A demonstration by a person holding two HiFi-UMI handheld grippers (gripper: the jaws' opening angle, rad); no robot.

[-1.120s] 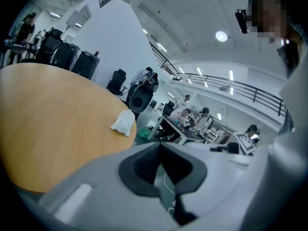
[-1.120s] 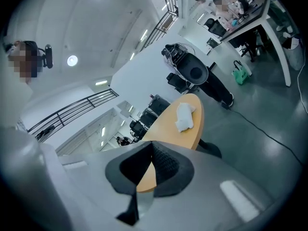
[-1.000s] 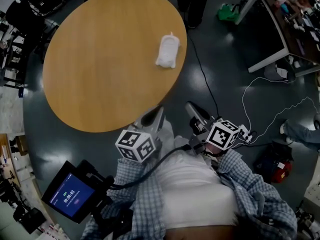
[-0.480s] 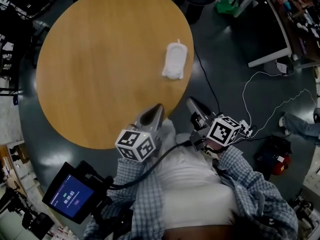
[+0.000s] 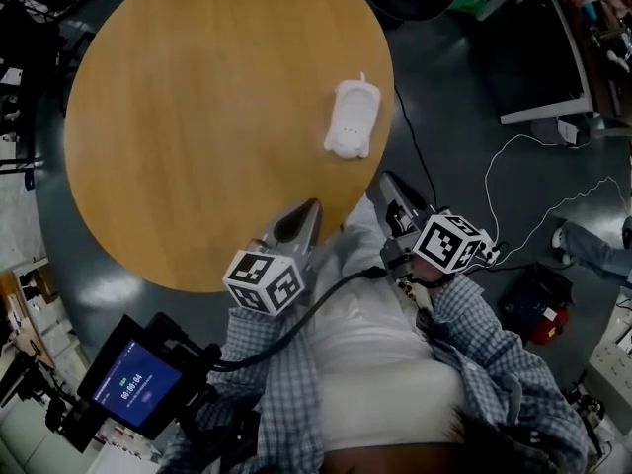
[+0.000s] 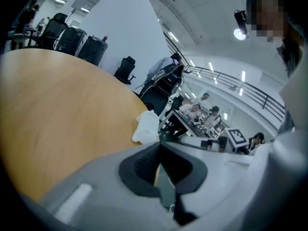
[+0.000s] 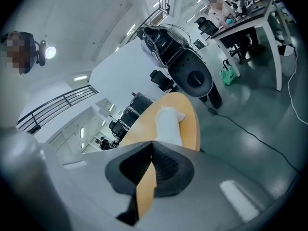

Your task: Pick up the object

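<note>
Holds left gripper and right gripper at table's near edge, jaws pressed together, empty, pointing toward white object by right edge, likely poised to reach.

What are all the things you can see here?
table: one, round, light brown wood, upper left of the head view.
white object: one, white, lying on the table near its right edge.
desk: one, dark top with white legs, upper right.
screen: one, black with a blue display, lower left.
red and black thing: one, on the floor at right; too small to name.
floor: dark grey, shiny.
shirt: one, blue and white check, bottom.
left gripper: one, grey with a marker cube, jaws shut, empty, by the table's near edge.
right gripper: one, grey with a marker cube, jaws shut, empty, by the table's near edge.
</note>
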